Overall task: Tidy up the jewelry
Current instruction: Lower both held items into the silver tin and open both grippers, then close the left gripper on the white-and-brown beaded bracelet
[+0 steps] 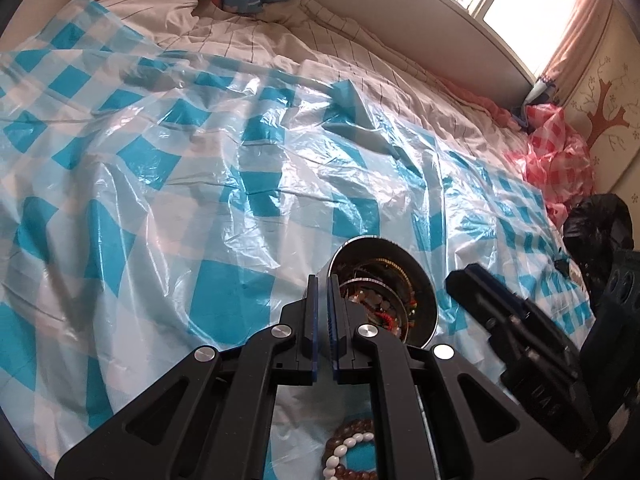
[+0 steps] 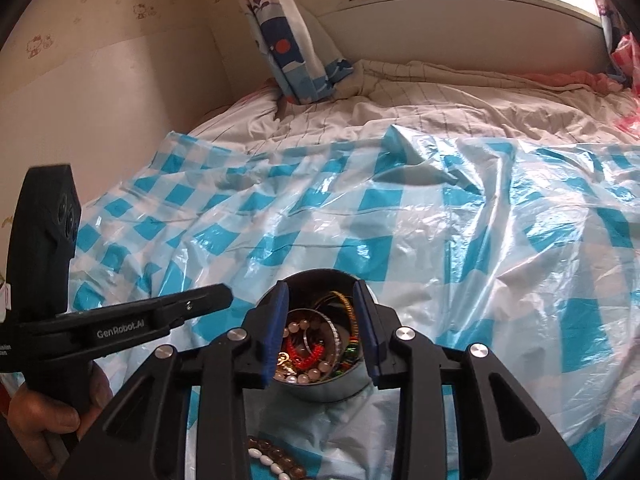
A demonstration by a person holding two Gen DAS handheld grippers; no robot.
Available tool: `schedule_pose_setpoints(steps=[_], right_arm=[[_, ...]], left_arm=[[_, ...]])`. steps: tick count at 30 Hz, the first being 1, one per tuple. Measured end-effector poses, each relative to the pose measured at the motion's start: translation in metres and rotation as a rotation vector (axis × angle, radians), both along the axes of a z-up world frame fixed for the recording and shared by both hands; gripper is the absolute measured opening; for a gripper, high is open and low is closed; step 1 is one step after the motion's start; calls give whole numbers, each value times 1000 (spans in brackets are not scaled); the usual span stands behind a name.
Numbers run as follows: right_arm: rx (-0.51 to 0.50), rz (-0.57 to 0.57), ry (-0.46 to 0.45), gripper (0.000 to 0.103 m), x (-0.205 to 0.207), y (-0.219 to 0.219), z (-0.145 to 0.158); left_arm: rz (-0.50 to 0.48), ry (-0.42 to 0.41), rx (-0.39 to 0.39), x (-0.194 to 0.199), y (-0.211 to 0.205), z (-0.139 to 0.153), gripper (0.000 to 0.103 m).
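A round metal tin [image 2: 320, 384] full of bead bracelets and bangles sits on the blue-and-white checked plastic sheet [image 2: 440, 240]. It also shows in the left wrist view [image 1: 416, 280]. My right gripper [image 2: 322, 328] is open, its blue-padded fingers on either side of the tin's mouth, just above it. My left gripper [image 1: 323, 312] is shut and empty, just left of the tin. A brown and white bead bracelet [image 1: 344, 452] lies on the sheet below the tin, near me; the right wrist view [image 2: 272, 460] shows it too.
The sheet covers a bed with a pale striped quilt [image 2: 440, 108]. A pink checked plastic bag [image 1: 556, 156] and a black bag [image 1: 596, 220] lie at the bed's right side. A wall [image 2: 100, 100] lies to the left and a window sill [image 2: 440, 4] behind.
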State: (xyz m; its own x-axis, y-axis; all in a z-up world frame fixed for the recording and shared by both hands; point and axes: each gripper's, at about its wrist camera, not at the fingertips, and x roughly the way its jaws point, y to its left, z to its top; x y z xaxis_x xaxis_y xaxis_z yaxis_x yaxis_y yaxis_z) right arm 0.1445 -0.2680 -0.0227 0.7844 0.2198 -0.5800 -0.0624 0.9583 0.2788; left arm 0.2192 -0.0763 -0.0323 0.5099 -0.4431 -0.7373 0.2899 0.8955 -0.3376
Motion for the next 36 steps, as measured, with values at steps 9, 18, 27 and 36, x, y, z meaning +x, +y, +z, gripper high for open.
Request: schedule_pose_setpoints(steps=[9,18,27,36], right_arm=[[10,-72,52,49,-18,-23,2],[60,-91,103,51,-41,-28,-3],[43,-62,166,51,-70,-16,-14],[1,-45,218,51,-83,-9,-24]], left_arm=[[-67,25,89,-22,0,-5,5],[-164,16,179,-57,0,-6,44],[-208,3,226,-78,1,-4,44],[-232,39,248,-83,-1,-18,44]])
